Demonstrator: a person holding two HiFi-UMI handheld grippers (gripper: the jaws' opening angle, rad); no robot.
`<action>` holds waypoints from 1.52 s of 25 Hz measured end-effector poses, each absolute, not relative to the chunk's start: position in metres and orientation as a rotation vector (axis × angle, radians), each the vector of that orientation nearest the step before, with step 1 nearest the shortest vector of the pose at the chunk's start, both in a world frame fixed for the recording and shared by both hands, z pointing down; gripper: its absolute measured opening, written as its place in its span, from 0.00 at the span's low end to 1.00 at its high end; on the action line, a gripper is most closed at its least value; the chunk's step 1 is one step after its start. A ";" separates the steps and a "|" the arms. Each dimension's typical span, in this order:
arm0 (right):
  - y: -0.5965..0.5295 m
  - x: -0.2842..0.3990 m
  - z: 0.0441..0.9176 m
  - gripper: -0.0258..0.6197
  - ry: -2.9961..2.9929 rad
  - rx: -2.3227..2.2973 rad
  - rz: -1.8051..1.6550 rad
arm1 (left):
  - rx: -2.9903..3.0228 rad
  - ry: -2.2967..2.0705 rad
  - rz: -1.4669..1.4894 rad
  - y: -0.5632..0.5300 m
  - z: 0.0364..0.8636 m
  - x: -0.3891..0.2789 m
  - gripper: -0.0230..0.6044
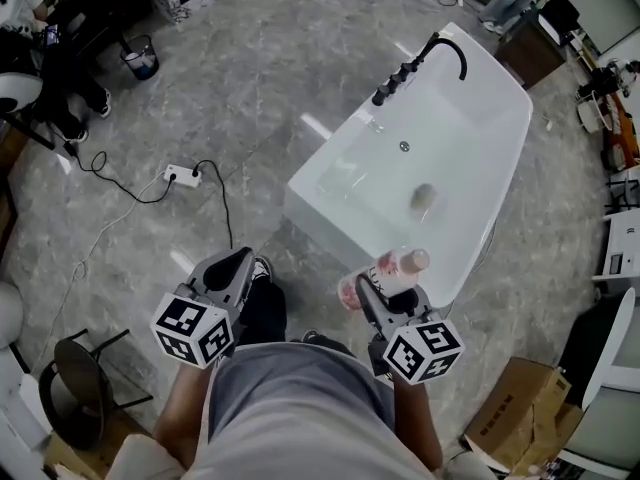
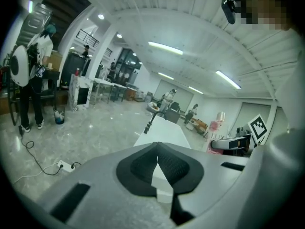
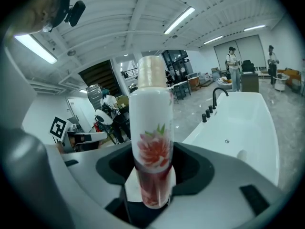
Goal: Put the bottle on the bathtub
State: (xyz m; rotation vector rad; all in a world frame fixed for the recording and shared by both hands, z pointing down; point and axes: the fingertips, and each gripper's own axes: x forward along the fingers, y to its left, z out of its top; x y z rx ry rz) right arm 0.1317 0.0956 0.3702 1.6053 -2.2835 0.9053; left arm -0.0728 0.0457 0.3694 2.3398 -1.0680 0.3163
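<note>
A white bottle [image 3: 152, 142] with a red flower print and a cream cap stands upright between the jaws of my right gripper [image 3: 151, 185], which is shut on it. In the head view the bottle [image 1: 385, 273] lies pink and white just before the near corner of the white bathtub [image 1: 500, 178], held by the right gripper [image 1: 385, 303]. The bathtub [image 3: 252, 128] shows to the right in the right gripper view. My left gripper [image 1: 232, 273] hangs to the left with jaws shut and nothing between them; the left gripper [image 2: 158, 168] view shows the tub's end [image 2: 164, 132] ahead.
A black faucet [image 1: 420, 63] with knobs sits on the tub's far left rim. A white power strip [image 1: 183, 176] and cable lie on the grey floor at left. A cardboard box [image 1: 520, 418] stands at lower right, a black stool [image 1: 85, 388] at lower left. People stand in the background.
</note>
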 end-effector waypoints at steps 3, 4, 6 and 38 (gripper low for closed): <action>0.063 0.117 0.367 0.38 -2.278 1.627 0.891 | 2.354 -1.056 0.296 0.013 0.364 -0.089 0.05; 0.052 0.113 0.366 0.38 -2.278 1.635 0.889 | 2.356 -1.053 0.291 0.003 0.362 -0.093 0.05; 0.034 0.107 0.362 0.38 -2.279 1.653 0.885 | 2.359 -1.052 0.288 -0.014 0.358 -0.102 0.05; -0.107 0.077 0.393 0.38 -2.228 1.642 0.878 | 2.311 -1.050 0.284 -0.102 0.371 -0.155 0.05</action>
